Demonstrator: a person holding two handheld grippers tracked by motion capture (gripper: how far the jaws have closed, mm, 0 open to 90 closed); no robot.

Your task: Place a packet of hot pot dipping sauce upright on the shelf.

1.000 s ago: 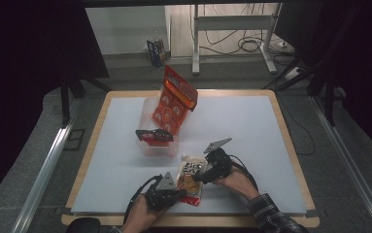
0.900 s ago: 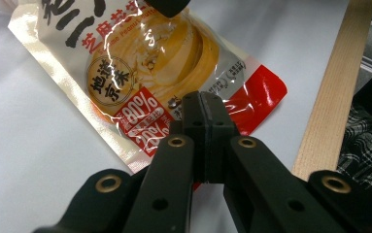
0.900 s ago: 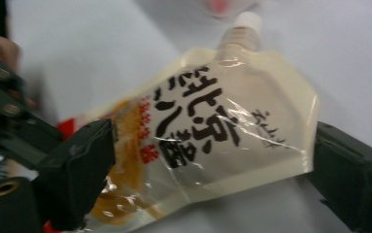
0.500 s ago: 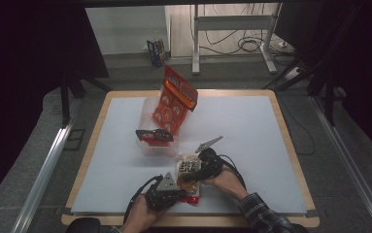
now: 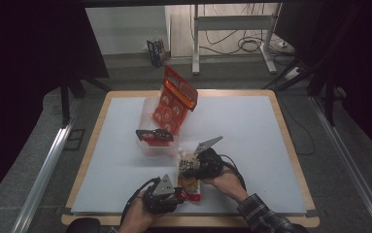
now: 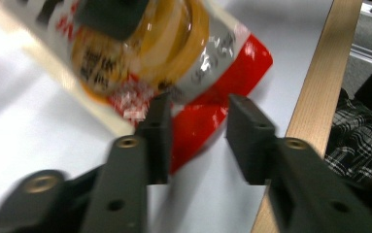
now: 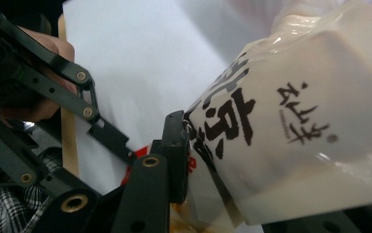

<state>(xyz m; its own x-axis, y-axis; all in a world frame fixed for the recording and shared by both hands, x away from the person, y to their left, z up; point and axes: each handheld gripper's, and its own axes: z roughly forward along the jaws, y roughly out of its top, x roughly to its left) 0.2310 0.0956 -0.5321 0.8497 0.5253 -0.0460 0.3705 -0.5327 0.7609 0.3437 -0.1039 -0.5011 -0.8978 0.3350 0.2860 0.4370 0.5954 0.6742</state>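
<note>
A snack bag (image 5: 191,182) with a white top, orange contents and a red bottom end lies near the table's front edge. My right gripper (image 5: 196,164) has just been closing and is shut on the bag's white printed top (image 7: 295,121); one of its fingers (image 7: 174,155) presses the film. My left gripper (image 5: 176,195) sits at the bag's red end. Its jaws have just been opening and stand apart. The red corner (image 6: 198,126) lies between the fingers (image 6: 158,133) without being pinched.
A clear plastic tub (image 5: 157,145) stands mid-table with a tall orange-red snack bag (image 5: 174,102) leaning in it and a dark red packet (image 5: 153,136) across its rim. The white table (image 5: 251,131) has a wooden border (image 6: 319,97) close by my left gripper.
My right gripper came in from the right, closed on the bag's top and raised it a little. My left gripper let go of the red end and stayed in place.
</note>
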